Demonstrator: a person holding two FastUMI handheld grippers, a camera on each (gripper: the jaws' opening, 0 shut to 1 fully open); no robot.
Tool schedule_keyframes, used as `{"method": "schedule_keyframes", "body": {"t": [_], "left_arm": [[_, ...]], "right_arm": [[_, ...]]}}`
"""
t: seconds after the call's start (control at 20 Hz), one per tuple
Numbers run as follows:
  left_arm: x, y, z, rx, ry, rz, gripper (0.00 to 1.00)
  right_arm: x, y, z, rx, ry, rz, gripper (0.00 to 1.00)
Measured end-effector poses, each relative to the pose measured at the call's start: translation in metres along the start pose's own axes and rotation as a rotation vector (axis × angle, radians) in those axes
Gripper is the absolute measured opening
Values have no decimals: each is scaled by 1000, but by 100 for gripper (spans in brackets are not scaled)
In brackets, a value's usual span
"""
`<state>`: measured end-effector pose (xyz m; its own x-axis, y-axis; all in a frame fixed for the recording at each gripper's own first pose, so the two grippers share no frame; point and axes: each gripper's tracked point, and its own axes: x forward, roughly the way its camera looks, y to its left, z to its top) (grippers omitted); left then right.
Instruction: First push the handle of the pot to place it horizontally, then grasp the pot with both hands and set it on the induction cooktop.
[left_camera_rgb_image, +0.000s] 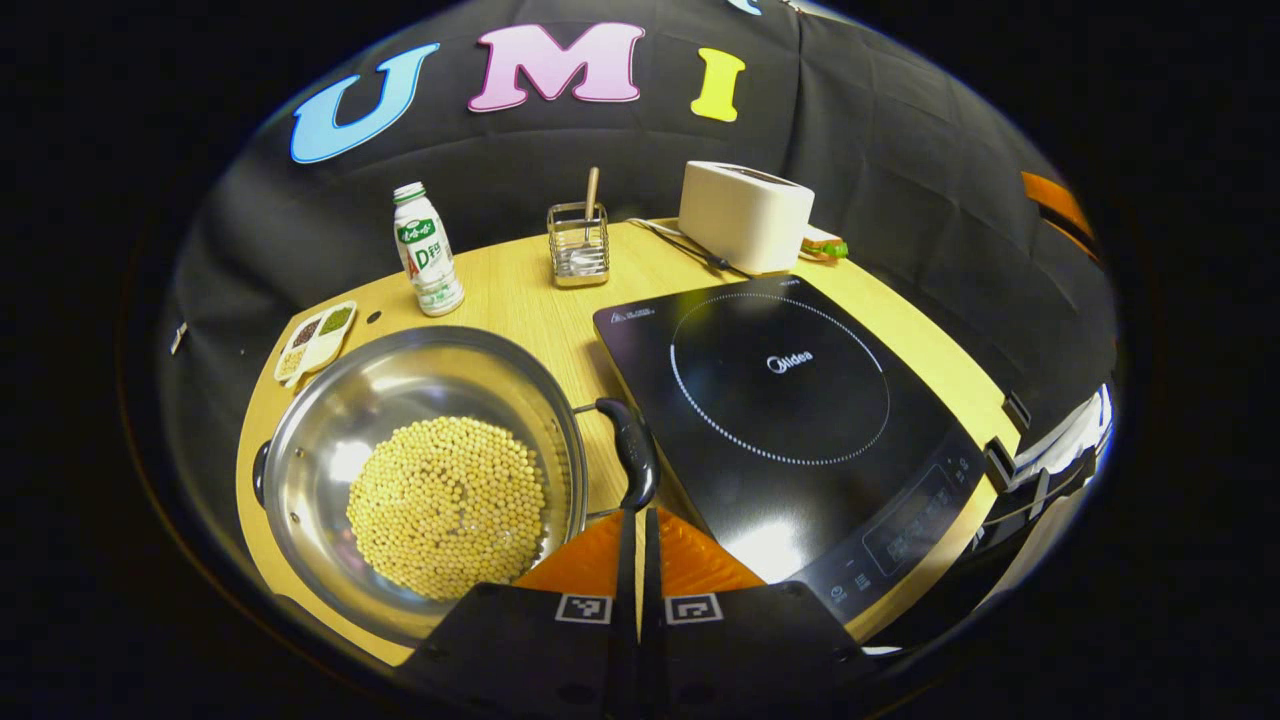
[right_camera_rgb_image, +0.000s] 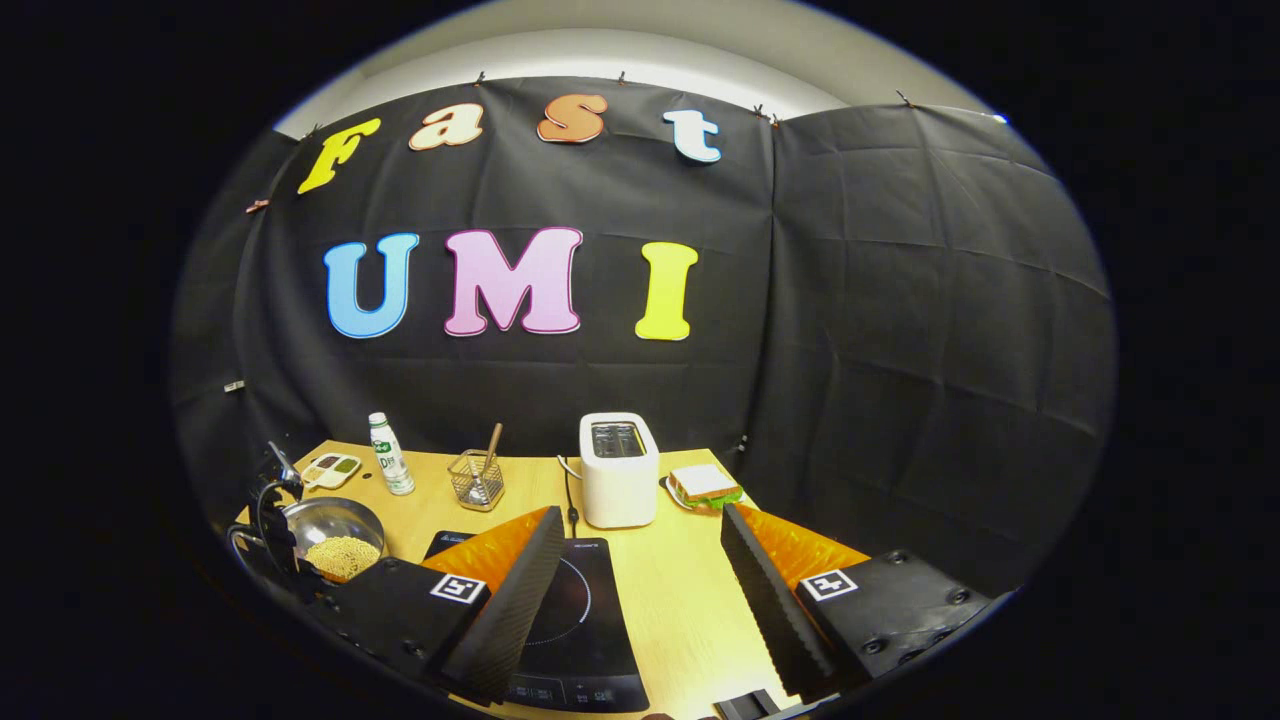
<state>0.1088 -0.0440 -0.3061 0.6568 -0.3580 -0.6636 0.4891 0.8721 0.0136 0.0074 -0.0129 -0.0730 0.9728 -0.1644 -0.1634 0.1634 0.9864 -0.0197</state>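
A steel pot (left_camera_rgb_image: 330, 420) holding soybeans (left_camera_rgb_image: 448, 505) sits on the wooden table, left of the black induction cooktop (left_camera_rgb_image: 780, 400). Its black handle (left_camera_rgb_image: 630, 450) sticks out on the right side, between pot and cooktop. My left gripper (left_camera_rgb_image: 638, 520) is shut with nothing between its fingers, and its tips sit right at the handle's near end. In the right gripper view the pot (right_camera_rgb_image: 335, 540) is small at far left, with the left gripper (right_camera_rgb_image: 275, 515) beside it. My right gripper (right_camera_rgb_image: 640, 520) is wide open and empty, over the cooktop (right_camera_rgb_image: 575, 610) and bare table.
At the back of the table stand a milk bottle (left_camera_rgb_image: 428, 250), a wire utensil holder (left_camera_rgb_image: 578, 243), a white toaster (left_camera_rgb_image: 745, 215) with its cord, and a sandwich (right_camera_rgb_image: 703, 485). A small seasoning tray (left_camera_rgb_image: 315, 340) lies behind the pot.
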Motion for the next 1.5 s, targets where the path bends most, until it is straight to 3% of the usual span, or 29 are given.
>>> {"method": "schedule_keyframes", "body": {"t": [0.65, 0.85, 0.95, 1.35, 1.5], "left_arm": [[34, -4, 24, 52, 0, 0, 5], [18, -9, 28, 40, -38, 4, 5], [2, -9, 30, 13, -79, 13, 5], [-102, 55, 37, -125, -283, 177, 6], [-138, 89, 34, -183, -328, 218, 20]], "right_arm": [[-1, -18, -5, 5, 18, -40, 98], [0, -10, -12, 22, 43, -23, 98], [4, 2, -20, 32, 71, 1, 98], [13, 90, -51, 10, 184, 170, 98], [14, 133, -61, 9, 220, 238, 98]]}}
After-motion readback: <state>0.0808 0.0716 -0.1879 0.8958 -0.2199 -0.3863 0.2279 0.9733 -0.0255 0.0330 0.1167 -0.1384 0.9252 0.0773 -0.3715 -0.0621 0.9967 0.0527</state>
